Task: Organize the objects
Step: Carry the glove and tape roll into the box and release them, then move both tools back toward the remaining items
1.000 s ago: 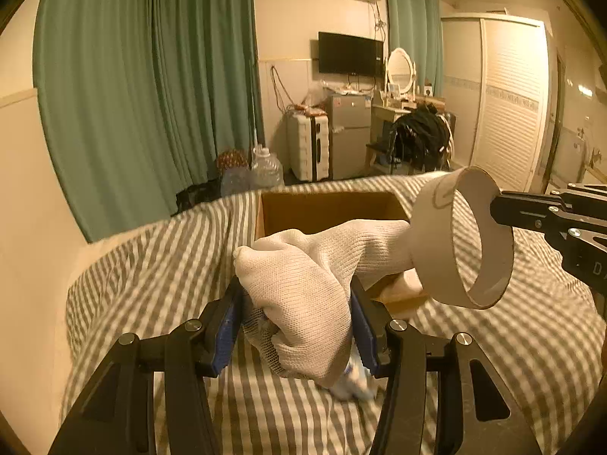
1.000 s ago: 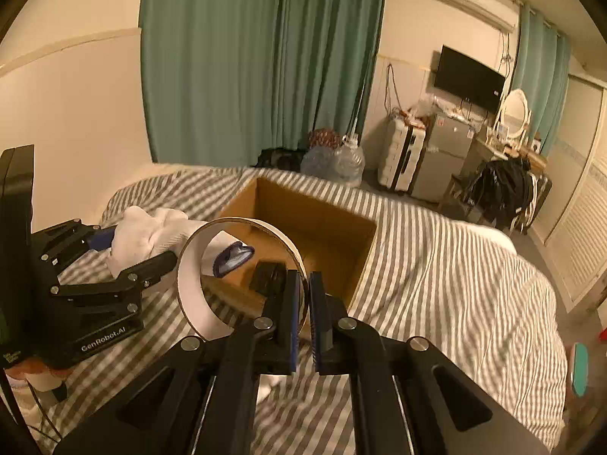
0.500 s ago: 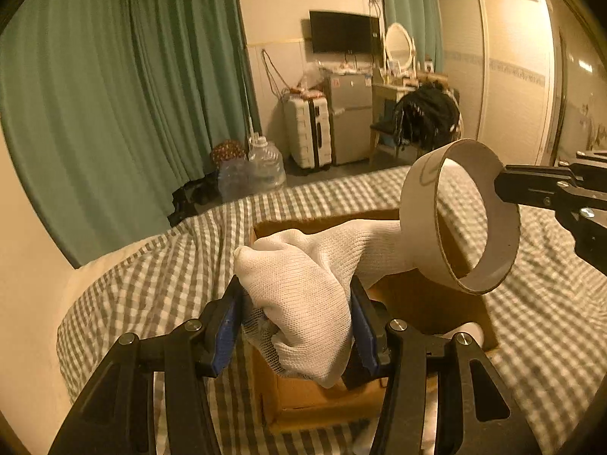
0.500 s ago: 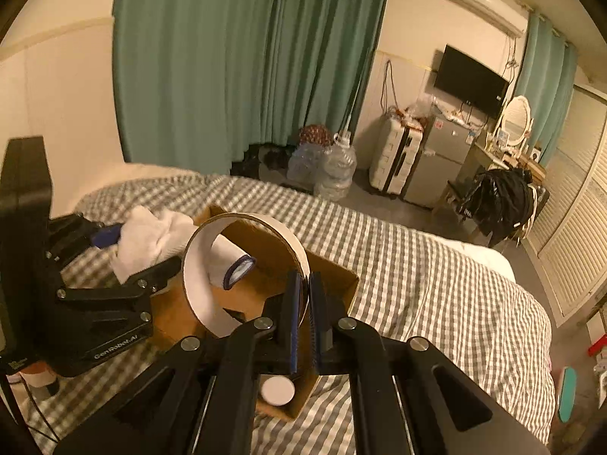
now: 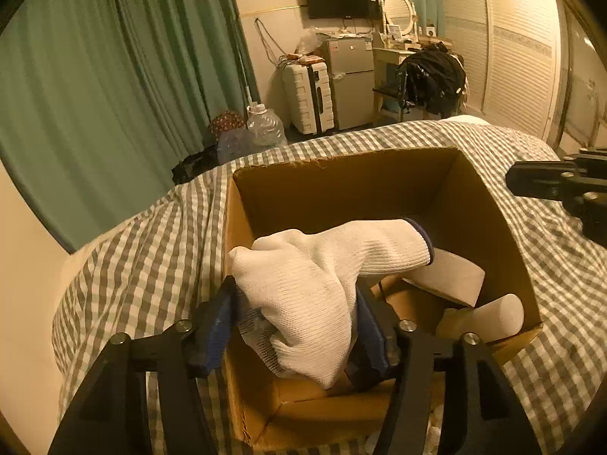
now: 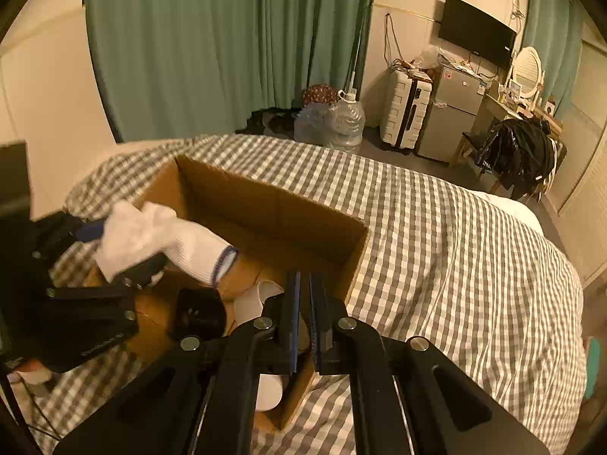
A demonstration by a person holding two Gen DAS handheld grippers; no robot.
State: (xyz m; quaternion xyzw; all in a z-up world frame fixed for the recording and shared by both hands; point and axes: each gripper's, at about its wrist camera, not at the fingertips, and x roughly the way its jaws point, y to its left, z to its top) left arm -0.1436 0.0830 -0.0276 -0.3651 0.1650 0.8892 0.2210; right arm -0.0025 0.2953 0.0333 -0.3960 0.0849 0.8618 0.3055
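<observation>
An open cardboard box point(image 5: 341, 174) sits on a grey checked bedspread; it also shows in the right wrist view point(image 6: 265, 204). My left gripper point(image 5: 296, 326) is shut on a white knit glove point(image 5: 322, 280) and holds it over the box's near left corner; the glove also shows in the right wrist view point(image 6: 163, 239). The white ring point(image 5: 447, 276) lies inside the box, also seen in the right wrist view point(image 6: 258, 299). My right gripper point(image 6: 303, 314) hangs over the box's right side with a narrow gap between its pads and nothing in it.
Inside the box lie a white cylinder point(image 5: 493, 316) and a dark object point(image 6: 197, 313). The checked bedspread point(image 6: 455, 246) spreads to the right. Beyond the bed stand green curtains point(image 6: 227, 49), water jugs point(image 6: 341, 121), a white suitcase point(image 6: 404, 110) and a small fridge point(image 6: 451, 113).
The right gripper let go of the white ring, which now lies in the box. Both grippers moved closer over the box. The left still holds the glove.
</observation>
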